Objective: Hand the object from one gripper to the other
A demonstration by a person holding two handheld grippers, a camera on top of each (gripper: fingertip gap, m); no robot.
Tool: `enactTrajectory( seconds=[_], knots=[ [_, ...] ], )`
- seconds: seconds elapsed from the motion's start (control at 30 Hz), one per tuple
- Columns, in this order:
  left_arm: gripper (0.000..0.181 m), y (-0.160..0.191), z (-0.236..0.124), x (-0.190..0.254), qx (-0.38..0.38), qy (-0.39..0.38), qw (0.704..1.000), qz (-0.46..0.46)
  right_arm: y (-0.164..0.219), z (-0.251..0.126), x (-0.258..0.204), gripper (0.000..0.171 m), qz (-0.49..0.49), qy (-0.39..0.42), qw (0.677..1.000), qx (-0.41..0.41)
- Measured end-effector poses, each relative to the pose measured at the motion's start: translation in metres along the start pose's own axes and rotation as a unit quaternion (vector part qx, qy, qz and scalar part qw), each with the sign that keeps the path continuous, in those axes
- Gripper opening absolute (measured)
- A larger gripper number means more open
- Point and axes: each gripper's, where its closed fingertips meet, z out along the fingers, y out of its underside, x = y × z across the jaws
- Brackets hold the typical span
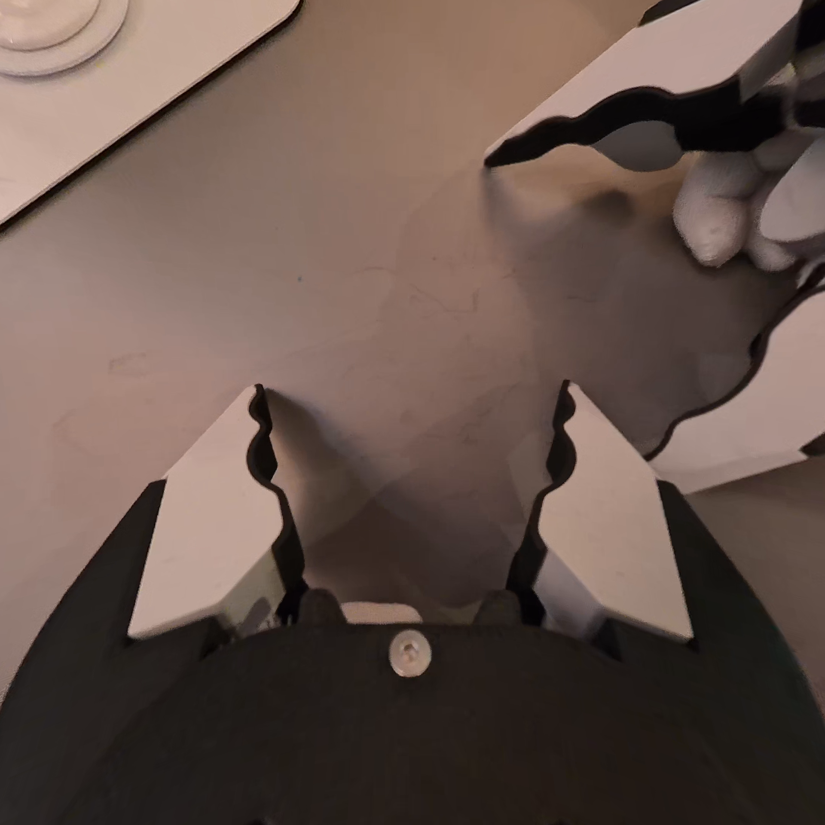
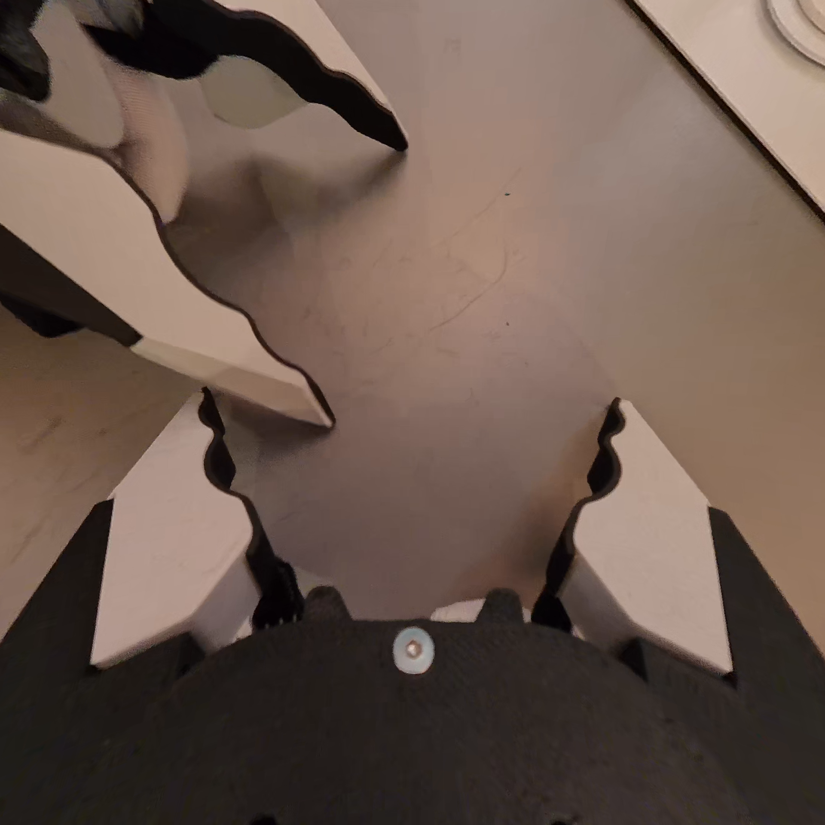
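— Fingers of the left gripper [image 1: 413,388]?
— Spread wide, holding nothing, angled down over the grey worktop [image 1: 357,268].
— Right gripper [image 2: 408,402]?
— Likewise agape and empty, tips crossing the left's. No hand-over object visible.

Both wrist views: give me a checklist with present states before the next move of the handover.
1. Left gripper open: ok, its jaws stand wide apart.
2. Right gripper open: ok, also spread wide.
3. Object held by either gripper: not ok, both are empty.
4. Object to hand over located: cannot tell; only a round clear plastic dish on a white rectangular board shows.
5. Grippers apart: cannot tell; in the right wrist view their fingers overlap, and depth is unclear.
6. Grey tabletop between the grippers free: ok.
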Motion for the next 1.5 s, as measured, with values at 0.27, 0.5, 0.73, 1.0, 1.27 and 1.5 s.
enactTrajectory(
  seconds=[0.27, 0.5, 0.73, 1.0, 1.27, 1.5],
  knots=[
    [0.039, -0.010, -0.002, -0.021, 0.023, -0.096, 0.995, -0.024, -0.002, -0.005, -0.007, 0.146, -0.024, -0.007, 1.000, 0.015],
    [0.055, -0.008, -0.002, -0.013, 0.011, -0.078, 0.995, -0.056, 0.002, -0.006, -0.013, 0.148, -0.027, -0.021, 0.999, 0.008],
    [0.045, -0.008, -0.004, -0.027, 0.017, -0.122, 0.991, -0.055, 0.002, -0.013, -0.019, 0.134, -0.059, -0.022, 0.998, 0.015],
    [0.072, -0.005, -0.001, -0.024, 0.009, -0.073, 0.995, -0.063, 0.007, -0.005, -0.013, 0.160, -0.040, -0.038, 0.998, -0.012],
    [0.086, -0.007, 0.001, -0.024, 0.014, -0.074, 0.996, -0.057, -0.002, 0.003, -0.002, 0.159, -0.023, -0.022, 0.999, -0.001],
    [0.046, 0.000, -0.009, -0.058, 0.011, -0.150, 0.979, -0.135, -0.002, 0.002, -0.002, 0.159, -0.024, -0.020, 1.000, 0.000]
  ],
)
